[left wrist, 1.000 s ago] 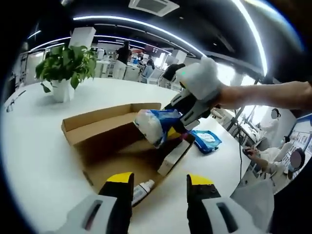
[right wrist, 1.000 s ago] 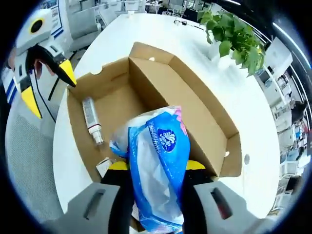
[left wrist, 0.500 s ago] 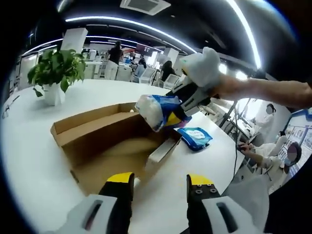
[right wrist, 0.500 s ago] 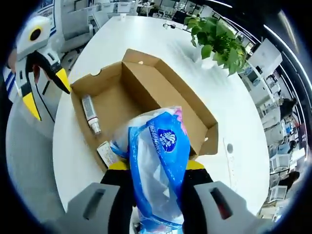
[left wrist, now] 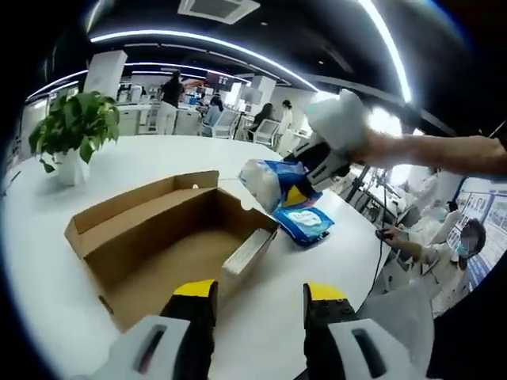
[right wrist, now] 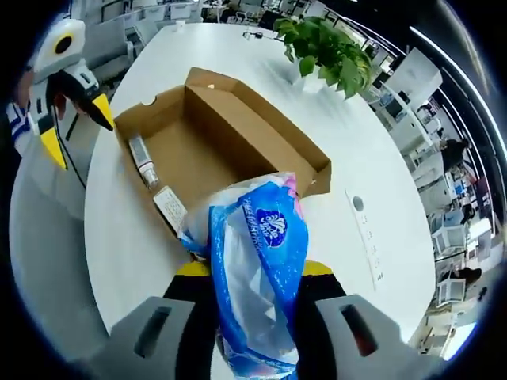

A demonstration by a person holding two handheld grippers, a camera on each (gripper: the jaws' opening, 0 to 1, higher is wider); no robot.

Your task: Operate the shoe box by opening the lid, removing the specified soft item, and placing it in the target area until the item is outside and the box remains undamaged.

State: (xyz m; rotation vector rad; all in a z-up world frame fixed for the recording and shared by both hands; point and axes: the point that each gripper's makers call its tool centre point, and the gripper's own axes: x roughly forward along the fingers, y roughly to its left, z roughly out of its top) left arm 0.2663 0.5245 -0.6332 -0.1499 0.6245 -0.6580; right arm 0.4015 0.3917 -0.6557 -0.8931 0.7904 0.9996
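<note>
Brown cardboard, the shoe box (left wrist: 170, 237) sits open on the white tabletop (left wrist: 317, 277), its lid folded back along the side nearer the potted plant (left wrist: 70, 134). Inside the box, in the right gripper view, a small white bottle (right wrist: 142, 162) lies on the floor of the box near one end wall, and a white card-like packet (right wrist: 170, 210) leans just beside it at the box's edge.

Above the box's far corner, off its rim and clear of the cardboard, the right gripper (left wrist: 305, 190) holds the blue and white soft tissue pack (left wrist: 273, 180) in the air. From its own camera the pack (right wrist: 257, 277) is pinched between the yellow-tipped fingers (right wrist: 194, 273), which press into the plastic on both sides. A person's hand (left wrist: 380, 146) and forearm carry that gripper.

On the tabletop just beyond the box from the left gripper, almost under the lifted pack, lies a second flat blue wipes packet (left wrist: 305, 224).

The left gripper (left wrist: 261, 294) hangs near the box's front end with its fingers parted and nothing between them; it also appears beside the box's bottle end (right wrist: 75, 127).

Other people sit at desks well behind the box.
</note>
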